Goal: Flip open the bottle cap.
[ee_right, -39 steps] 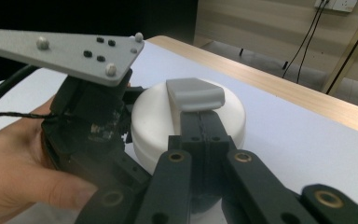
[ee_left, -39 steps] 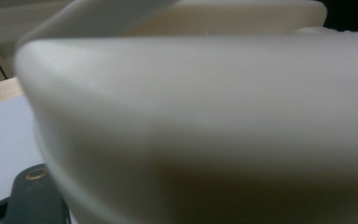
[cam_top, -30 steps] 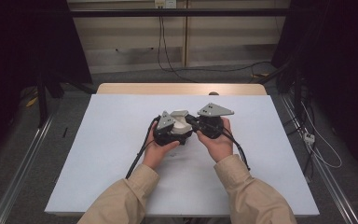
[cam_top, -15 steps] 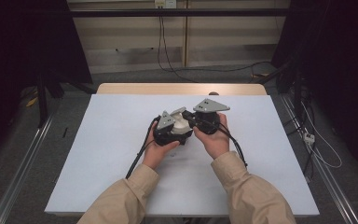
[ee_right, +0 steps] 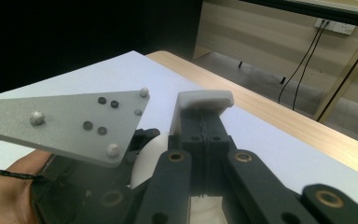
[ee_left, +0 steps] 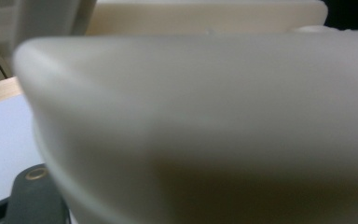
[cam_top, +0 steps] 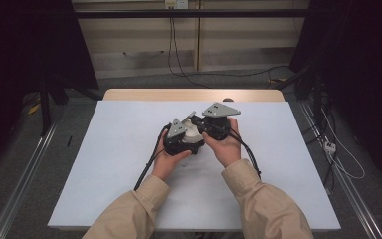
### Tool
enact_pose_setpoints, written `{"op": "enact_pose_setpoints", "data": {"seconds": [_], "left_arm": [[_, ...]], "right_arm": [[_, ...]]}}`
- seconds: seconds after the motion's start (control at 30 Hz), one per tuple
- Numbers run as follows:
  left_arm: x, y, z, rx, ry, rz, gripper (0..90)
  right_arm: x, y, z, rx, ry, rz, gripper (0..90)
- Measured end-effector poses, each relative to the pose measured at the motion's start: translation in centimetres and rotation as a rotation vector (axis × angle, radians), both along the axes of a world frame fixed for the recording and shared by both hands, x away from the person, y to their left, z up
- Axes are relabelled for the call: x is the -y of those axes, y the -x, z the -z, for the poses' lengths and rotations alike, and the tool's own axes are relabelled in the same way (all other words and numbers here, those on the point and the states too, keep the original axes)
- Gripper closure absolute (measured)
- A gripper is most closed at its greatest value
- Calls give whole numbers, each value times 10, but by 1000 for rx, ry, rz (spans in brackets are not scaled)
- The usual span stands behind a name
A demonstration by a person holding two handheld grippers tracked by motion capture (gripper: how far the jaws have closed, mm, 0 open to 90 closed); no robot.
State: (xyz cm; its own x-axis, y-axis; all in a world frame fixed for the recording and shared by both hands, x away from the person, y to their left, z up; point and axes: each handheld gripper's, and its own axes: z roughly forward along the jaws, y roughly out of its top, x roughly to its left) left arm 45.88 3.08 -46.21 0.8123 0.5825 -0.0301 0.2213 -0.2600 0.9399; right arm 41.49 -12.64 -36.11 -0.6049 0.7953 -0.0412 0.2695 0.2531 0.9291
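Two hands hold both grippers close together over the middle of the white table (cam_top: 104, 164). My left gripper (cam_top: 183, 140) has a grey plate (ee_right: 70, 123) on top. A pale rounded thing (ee_left: 205, 130) sits blurred right against its camera, hiding the jaw tips, and one dark jaw link (ee_left: 35, 198) shows at the bottom left. The same pale thing (cam_top: 195, 132) lies between the two grippers. My right gripper (ee_right: 205, 100) is shut, its white pads (ee_right: 192, 100) pressed together with nothing between them. It is also in the high view (cam_top: 201, 122), pointing past the left gripper.
A wooden strip (cam_top: 189, 94) runs along the table's far edge. Black cables (cam_top: 146, 167) trail from the grippers toward the person. Dark stands (cam_top: 45, 99) and floor cables (cam_top: 338, 154) flank the table. Beige sleeves (cam_top: 258, 204) come in from the bottom.
The right hand has shifted slightly to the left and away from the person, closer to the left gripper. The left hand has stayed in place.
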Motion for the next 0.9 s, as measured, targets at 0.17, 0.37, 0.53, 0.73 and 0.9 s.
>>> {"op": "enact_pose_setpoints", "data": {"seconds": [0.17,0.37,0.53,0.73,0.9], "left_arm": [[0,0,0,-2,1,-1,185],[0,0,0,-2,1,-1,185],[0,-1,0,-6,3,8,185],[0,0,0,-1,-2,-4,185],[0,-1,0,-7,3,8,185]], "right_arm": [[-2,-3,0,7,-1,-4,900],[-5,-5,-1,11,3,-5,900],[-6,-8,-1,13,-1,-6,900],[-9,-11,-3,15,0,-9,900],[-10,-13,-3,18,-5,-9,900]]}}
